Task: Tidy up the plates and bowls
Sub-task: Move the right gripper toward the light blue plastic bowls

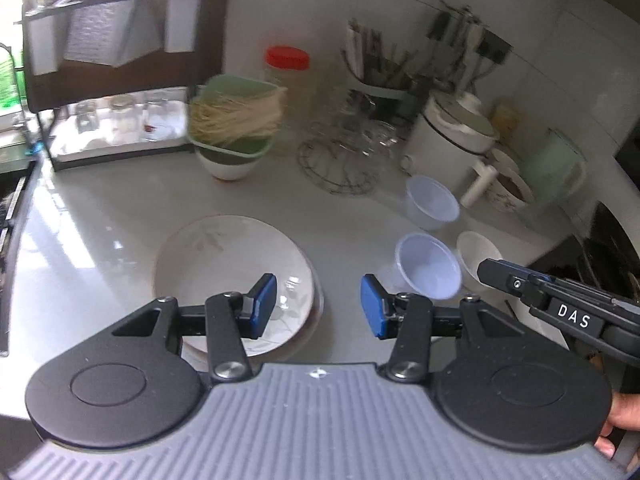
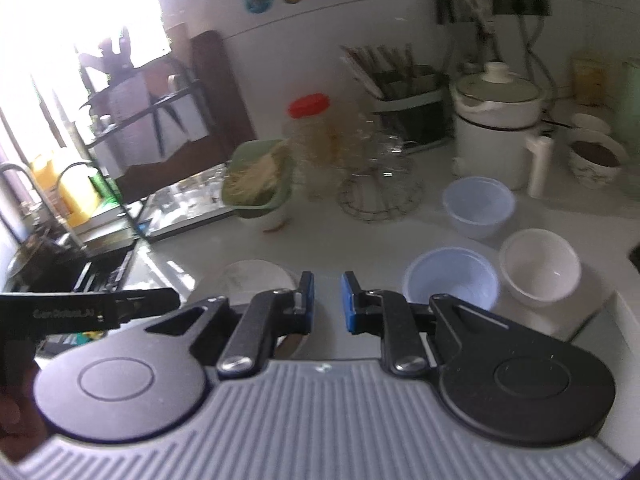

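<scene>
From the left wrist: the left gripper (image 1: pixel 318 306) hangs about half open and empty above the counter (image 1: pixel 100 240), its blue pads astride the near right rim of a leaf-patterned plate (image 1: pixel 234 280) that seems to sit on another, a darker edge showing beneath. To the right a clear plastic bowl (image 1: pixel 430 266) lies close to a white bowl (image 1: pixel 478 254), and a second clear bowl (image 1: pixel 432 202) stands farther back. The right gripper's tip (image 1: pixel 486 270) juts in over the white bowl. The bowls are still scattered, so the sorting looks barely begun. Bare counter lies left of the plate; a wire rack (image 1: pixel 340 164) and a green bowl of noodles (image 1: pixel 234 120) crowd the back.

From the right wrist: the right gripper (image 2: pixel 327 300) is all but closed, a narrow gap between its pads and nothing in it. The plate (image 2: pixel 256 276) sits just ahead to the left, the clear bowl (image 2: pixel 452 276) and white bowl (image 2: pixel 540 266) to the right, the farther clear bowl (image 2: pixel 478 206) behind. The counter's edge drops away at far right beside the white bowl.
</scene>
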